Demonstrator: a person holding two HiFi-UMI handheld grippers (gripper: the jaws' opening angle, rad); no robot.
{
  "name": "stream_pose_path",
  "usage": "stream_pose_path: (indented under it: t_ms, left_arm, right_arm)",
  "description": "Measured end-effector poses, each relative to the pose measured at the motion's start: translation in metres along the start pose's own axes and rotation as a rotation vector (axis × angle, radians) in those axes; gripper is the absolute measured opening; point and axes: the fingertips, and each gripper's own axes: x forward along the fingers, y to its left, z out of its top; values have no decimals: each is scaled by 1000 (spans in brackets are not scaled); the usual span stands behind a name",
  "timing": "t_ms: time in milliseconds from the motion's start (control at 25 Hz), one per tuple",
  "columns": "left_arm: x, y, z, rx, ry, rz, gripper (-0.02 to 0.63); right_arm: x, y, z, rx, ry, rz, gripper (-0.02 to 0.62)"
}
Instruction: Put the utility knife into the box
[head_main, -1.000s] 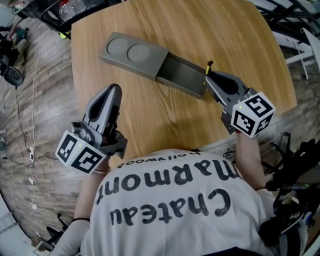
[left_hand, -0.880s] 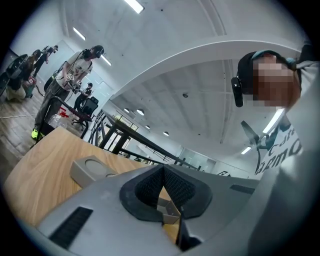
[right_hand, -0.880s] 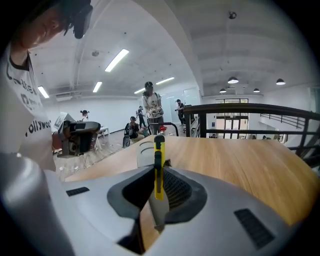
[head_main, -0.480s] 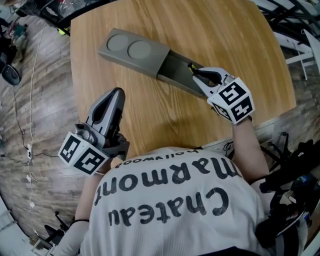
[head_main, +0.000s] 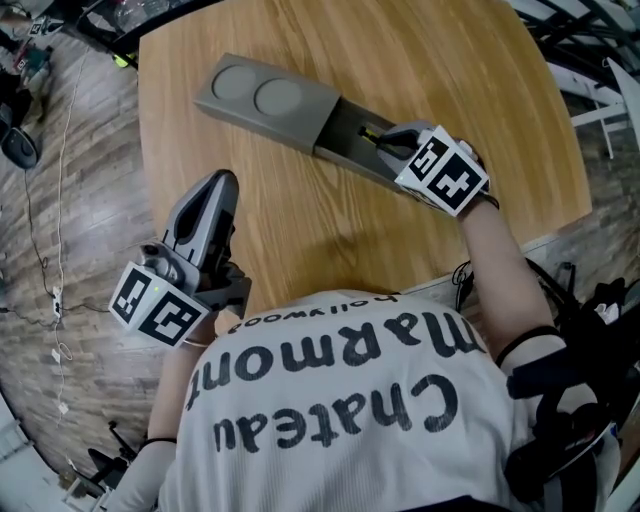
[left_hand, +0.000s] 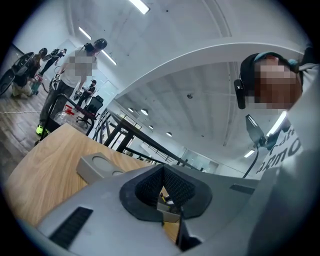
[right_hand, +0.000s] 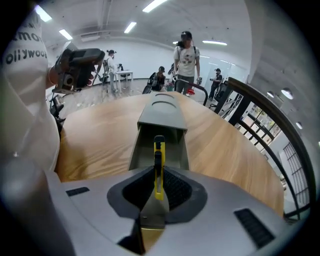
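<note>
A long grey box (head_main: 300, 115) lies on the round wooden table (head_main: 470, 70), its lid slid back so the near half (right_hand: 159, 145) is uncovered. My right gripper (head_main: 385, 140) hangs over that uncovered half, shut on a yellow utility knife (right_hand: 159, 167) that points along the box's trough. In the head view only the knife's tip (head_main: 368, 132) shows. My left gripper (head_main: 218, 195) hovers over the table's near left part, shut and holding nothing; its own view shows the box (left_hand: 97, 167) ahead.
The box's lid (head_main: 265, 98) has two round recesses. The table's edge (head_main: 150, 200) lies just left of the left gripper. Black railings (right_hand: 260, 112) stand to the right, and people (right_hand: 186, 60) stand beyond the table. Cables trail on the wood floor (head_main: 60, 180).
My right gripper has carried the knife leftward from beside the box's end to above its uncovered half. The left gripper has barely shifted.
</note>
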Motion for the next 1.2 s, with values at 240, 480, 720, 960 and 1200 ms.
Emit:
stream_pose_path:
  t_ms: [240, 480, 720, 960, 1200]
  left_arm:
    - [4, -13, -28, -36, 52, -35, 6]
    - [0, 4, -33, -47, 68, 0, 6]
    - [-1, 13, -26, -54, 39, 20, 6]
    - [3, 10, -39, -61, 80, -4, 6]
    - [3, 11, -36, -52, 70, -5, 6]
  right_arm:
    - [17, 7, -16, -49, 100, 22, 55]
    - [29, 15, -24, -61, 152, 50, 55]
    - [29, 16, -29, -60, 158, 54, 55]
    - [33, 20, -32, -116, 200, 63, 55]
    - [33, 21, -33, -117, 204, 62, 55]
